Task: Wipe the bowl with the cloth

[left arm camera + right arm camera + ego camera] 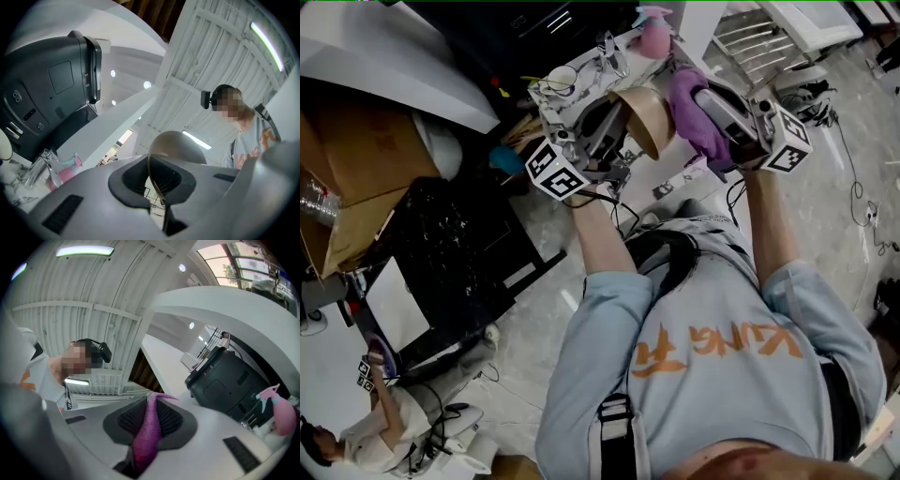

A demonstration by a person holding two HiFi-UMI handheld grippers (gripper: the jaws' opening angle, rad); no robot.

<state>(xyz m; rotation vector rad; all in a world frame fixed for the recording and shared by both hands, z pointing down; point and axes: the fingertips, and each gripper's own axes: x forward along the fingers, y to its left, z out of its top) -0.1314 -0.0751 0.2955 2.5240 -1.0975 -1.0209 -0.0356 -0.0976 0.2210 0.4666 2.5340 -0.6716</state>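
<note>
Bowl rim's pinched tight in the left gripper, and the right gripper clamps the purple cloth. I'd sweep it round inside, keeping things steady.

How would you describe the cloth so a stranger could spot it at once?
Start at the person's blue-grey shirt and follow the right arm up to the right gripper. The cloth is pinched in its jaws, next to the tan bowl. It is the only purple, crumpled thing there.

bowl tan | cloth purple | bottle pink | shirt light blue
</note>
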